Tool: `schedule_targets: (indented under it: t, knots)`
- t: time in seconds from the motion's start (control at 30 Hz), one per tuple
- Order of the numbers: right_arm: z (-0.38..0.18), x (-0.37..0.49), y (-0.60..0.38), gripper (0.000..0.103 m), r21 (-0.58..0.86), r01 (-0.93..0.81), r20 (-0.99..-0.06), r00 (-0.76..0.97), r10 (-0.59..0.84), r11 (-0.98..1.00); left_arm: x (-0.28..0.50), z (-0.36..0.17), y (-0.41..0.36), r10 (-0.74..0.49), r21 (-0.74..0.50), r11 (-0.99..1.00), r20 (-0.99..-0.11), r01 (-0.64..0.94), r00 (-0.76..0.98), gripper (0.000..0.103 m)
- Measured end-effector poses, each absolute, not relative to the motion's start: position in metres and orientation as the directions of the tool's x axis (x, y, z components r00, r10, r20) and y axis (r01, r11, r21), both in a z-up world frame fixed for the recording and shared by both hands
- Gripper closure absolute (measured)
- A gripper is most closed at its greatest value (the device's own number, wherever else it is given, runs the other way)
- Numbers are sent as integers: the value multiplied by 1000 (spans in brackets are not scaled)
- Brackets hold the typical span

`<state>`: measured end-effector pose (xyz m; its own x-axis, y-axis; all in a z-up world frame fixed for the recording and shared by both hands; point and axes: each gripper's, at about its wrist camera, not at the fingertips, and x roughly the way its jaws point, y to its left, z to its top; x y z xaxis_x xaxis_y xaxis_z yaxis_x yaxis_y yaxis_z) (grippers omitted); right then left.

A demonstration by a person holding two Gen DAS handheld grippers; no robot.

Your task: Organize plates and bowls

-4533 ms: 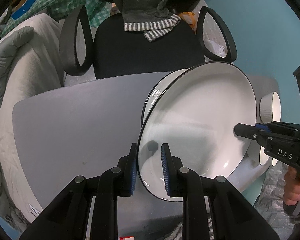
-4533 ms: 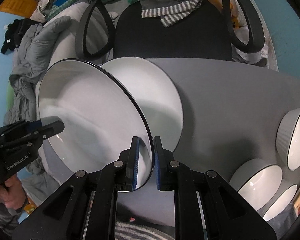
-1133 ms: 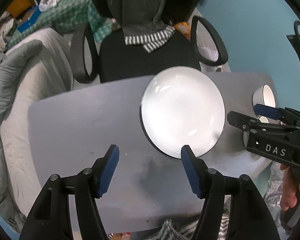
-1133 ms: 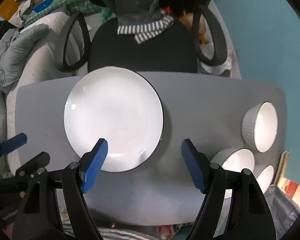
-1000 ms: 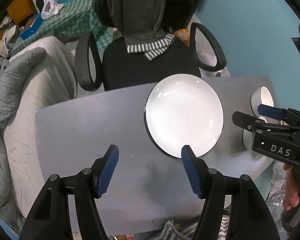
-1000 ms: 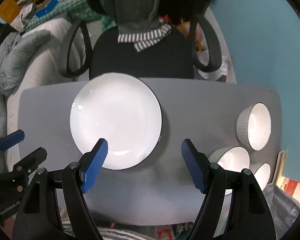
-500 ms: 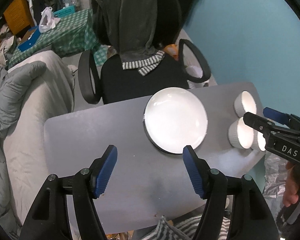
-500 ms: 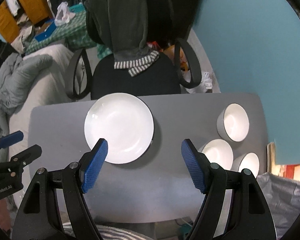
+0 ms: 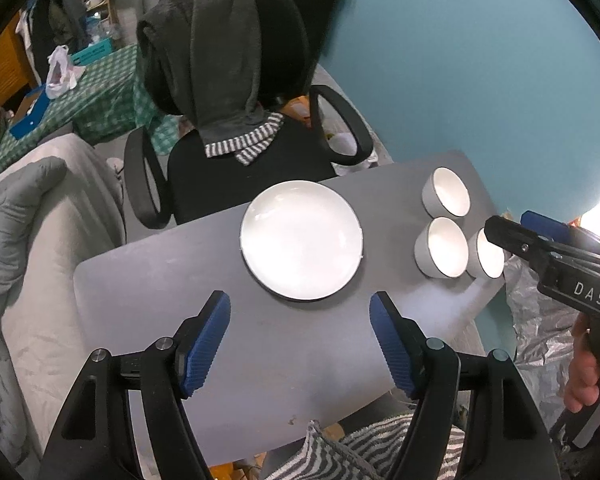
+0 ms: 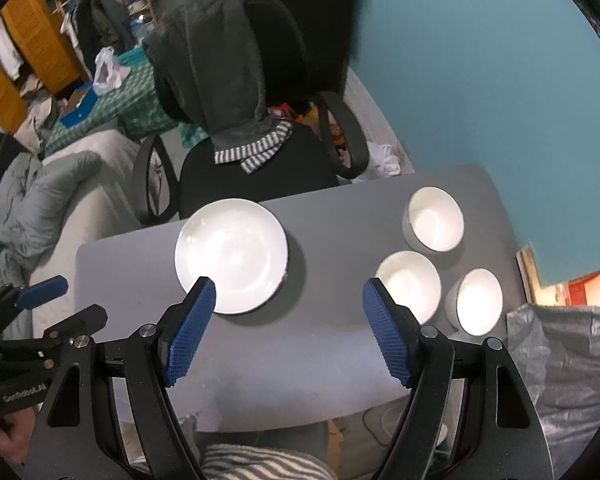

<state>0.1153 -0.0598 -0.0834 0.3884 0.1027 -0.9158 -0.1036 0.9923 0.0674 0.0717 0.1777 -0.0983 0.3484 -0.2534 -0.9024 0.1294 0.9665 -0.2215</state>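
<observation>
Both grippers are held high over the grey table (image 9: 148, 280), pointing steeply down, and neither holds anything.

Left gripper (image 9: 300, 344): fingers spread wide with only bare tabletop showing between the blue pads; its jaws have just been opening a little further. Right gripper (image 10: 288, 330): fingers likewise spread wide, nothing between them.

Location of items: the stacked plates (image 9: 302, 240) sit flat at the middle of the table, in the centre of the left view and left of centre in the right view. Three bowls (image 10: 434, 220) stand upright and separate in a loose cluster at the right end of the table, close together but not nested.

Governing relation: judged from the layout, the bowls remain the unsorted items. In the right view they lie above and to the right of the right gripper's right-hand finger, with the middle bowl (image 10: 408, 284) closest to that finger. In the left view the bowls sit far right, beyond the plates. The right hand is therefore the nearer one. Round rims offer no preferred axis; a rim pinch from above appears workable.
</observation>
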Motion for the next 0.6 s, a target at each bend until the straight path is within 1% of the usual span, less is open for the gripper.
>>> schedule_targets:
  t: [0.3,0.6]
  knots:
    - [-81,103,-106,28,80,-47,-915,393,92,996,74,-82,130,-268,-214,959,-895,184,356,29]
    - [-83,107,-160,28,92,-38,-922,374,99,995,84,-78,67,-266,-193,954,-901,231,344,29]
